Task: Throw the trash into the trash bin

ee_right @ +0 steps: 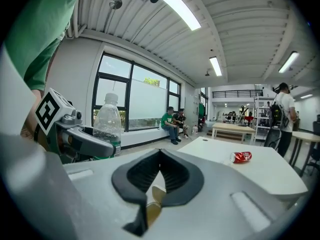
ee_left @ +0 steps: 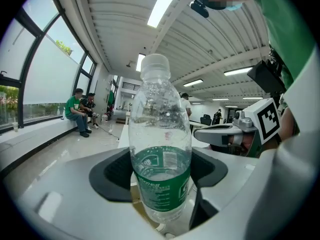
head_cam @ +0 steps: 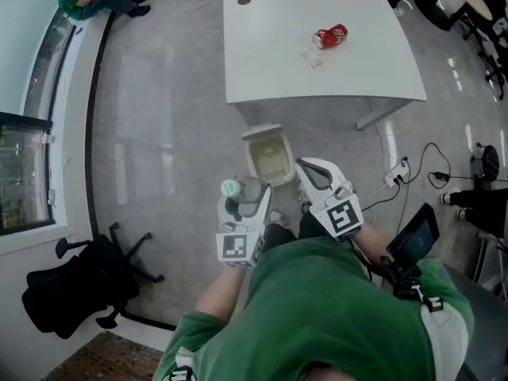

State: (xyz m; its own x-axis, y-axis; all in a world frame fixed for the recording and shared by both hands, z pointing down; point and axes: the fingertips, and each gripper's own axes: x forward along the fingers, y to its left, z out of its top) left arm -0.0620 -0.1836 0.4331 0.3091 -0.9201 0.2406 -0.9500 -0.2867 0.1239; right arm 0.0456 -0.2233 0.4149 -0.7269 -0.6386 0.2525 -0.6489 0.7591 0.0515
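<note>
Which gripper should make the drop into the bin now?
Left. The left gripper is shut on the plastic bottle and holds it close beside the open trash bin. The right gripper is shut with nothing between its jaws, so it has nothing to release.

The clear plastic bottle (ee_left: 160, 134) is glossy, with a green film label; the left gripper (ee_left: 160, 173) has smooth matt pale plastic tongs lined with ribbed black pads (ee_left: 112, 176); the crushed red metal can (head_cam: 329, 36) gleams on the smooth matt white worktop (head_cam: 270, 62); the grey floor (head_cam: 159, 133) is polished and reflective.
</note>
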